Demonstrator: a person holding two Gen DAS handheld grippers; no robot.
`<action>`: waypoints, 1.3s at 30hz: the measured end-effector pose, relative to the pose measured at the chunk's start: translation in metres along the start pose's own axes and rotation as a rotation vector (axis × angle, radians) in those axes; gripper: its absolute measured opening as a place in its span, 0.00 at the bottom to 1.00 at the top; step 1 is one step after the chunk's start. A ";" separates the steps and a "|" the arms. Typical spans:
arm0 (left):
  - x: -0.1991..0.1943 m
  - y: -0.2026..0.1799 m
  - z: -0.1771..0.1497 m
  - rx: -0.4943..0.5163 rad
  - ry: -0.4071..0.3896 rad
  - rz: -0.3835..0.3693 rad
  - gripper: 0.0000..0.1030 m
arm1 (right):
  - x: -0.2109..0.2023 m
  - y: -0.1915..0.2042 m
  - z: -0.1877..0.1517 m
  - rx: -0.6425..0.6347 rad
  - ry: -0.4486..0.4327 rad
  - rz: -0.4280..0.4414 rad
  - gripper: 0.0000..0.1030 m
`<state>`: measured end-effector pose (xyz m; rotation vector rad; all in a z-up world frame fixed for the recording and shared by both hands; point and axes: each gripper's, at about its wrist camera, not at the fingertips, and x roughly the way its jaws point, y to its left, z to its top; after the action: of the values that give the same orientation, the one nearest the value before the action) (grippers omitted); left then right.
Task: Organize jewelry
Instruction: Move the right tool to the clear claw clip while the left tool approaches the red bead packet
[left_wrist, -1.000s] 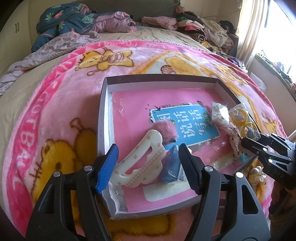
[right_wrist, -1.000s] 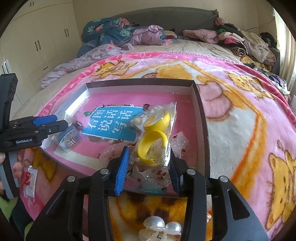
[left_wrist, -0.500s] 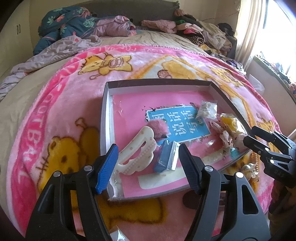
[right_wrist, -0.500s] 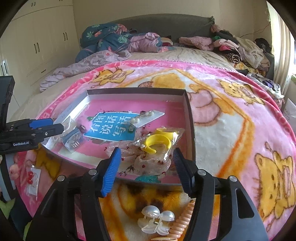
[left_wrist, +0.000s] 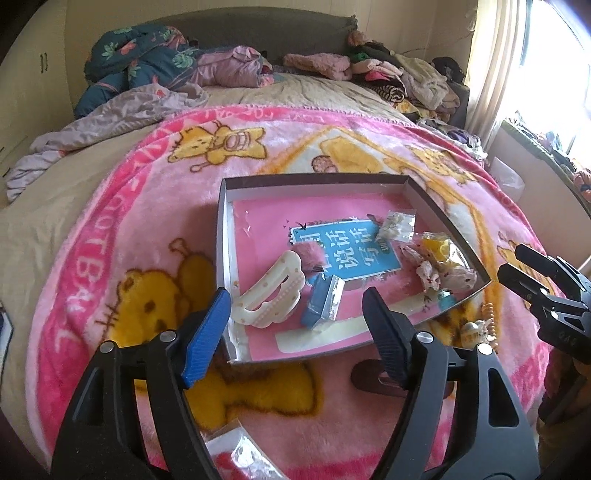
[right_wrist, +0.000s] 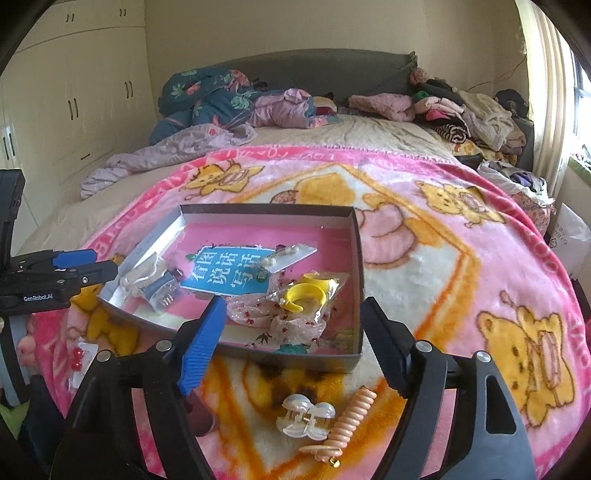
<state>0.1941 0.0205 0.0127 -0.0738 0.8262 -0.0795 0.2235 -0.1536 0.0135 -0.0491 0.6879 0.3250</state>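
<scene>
Pink cartoon blanket covers the bed, with a shallow box lying on it. Inside the box sit a cream hair claw and a yellow ring (bagged). Both the left gripper and right gripper hover just before the box, jaws apart, holding nothing. A clear clip lies outside the box.

bright daylight from the blown-out window, fisheye-bent edges, dark vignetted corners
</scene>
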 end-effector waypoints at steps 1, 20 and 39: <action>-0.003 0.000 0.000 0.000 -0.005 0.000 0.67 | -0.004 0.000 0.000 0.000 -0.006 -0.003 0.75; -0.059 0.008 -0.029 -0.047 -0.077 0.039 0.89 | -0.062 0.018 -0.012 -0.028 -0.078 0.001 0.78; -0.073 0.013 -0.080 -0.088 -0.047 0.074 0.89 | -0.070 0.029 -0.049 -0.047 -0.025 0.035 0.78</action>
<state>0.0861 0.0377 0.0107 -0.1276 0.7843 0.0286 0.1338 -0.1534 0.0212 -0.0777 0.6573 0.3748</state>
